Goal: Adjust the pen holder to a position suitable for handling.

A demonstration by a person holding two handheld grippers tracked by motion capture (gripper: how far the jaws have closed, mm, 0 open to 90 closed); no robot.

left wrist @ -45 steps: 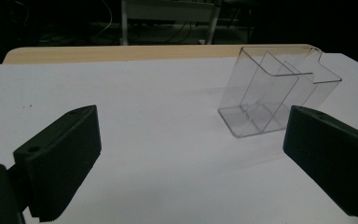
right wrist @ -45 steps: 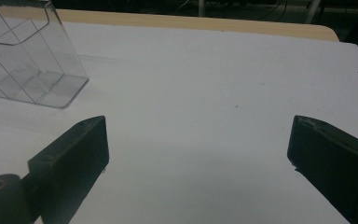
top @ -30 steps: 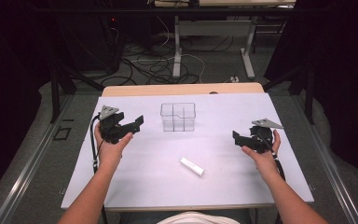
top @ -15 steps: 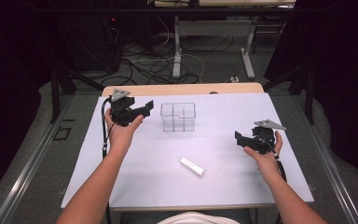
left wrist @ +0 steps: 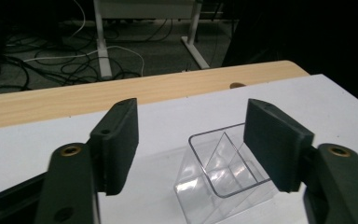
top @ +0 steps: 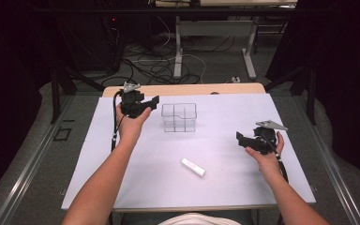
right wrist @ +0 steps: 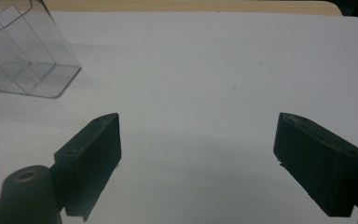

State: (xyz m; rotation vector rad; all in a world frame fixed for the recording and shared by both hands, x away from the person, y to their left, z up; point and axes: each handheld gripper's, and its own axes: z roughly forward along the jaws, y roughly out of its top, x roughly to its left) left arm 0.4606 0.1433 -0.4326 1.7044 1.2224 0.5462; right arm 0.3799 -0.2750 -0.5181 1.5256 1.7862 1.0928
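A clear plastic box with inner dividers (top: 179,117) stands on the white table sheet (top: 215,154), toward the back middle. My left gripper (top: 155,100) hovers just left of the box, raised and pointing at it; its jaws have just been closing and stand open, empty. From its own view the box (left wrist: 223,177) lies below and beyond the gripper (left wrist: 191,140). A small white stick-shaped object (top: 193,167) lies flat in front of the box. My right gripper (top: 239,138) rests at the right, open over bare sheet (right wrist: 198,149), the box (right wrist: 23,56) at its upper left.
A strip of wooden tabletop (top: 183,89) runs along the back edge beyond the sheet. Cables and table legs (top: 178,51) lie on the dark floor behind. Both forearms come in from the bottom edge.
My left hand has moved away from me and to the right, toward the clear box, rising a little. Its jaws look narrower. The right hand has stayed put.
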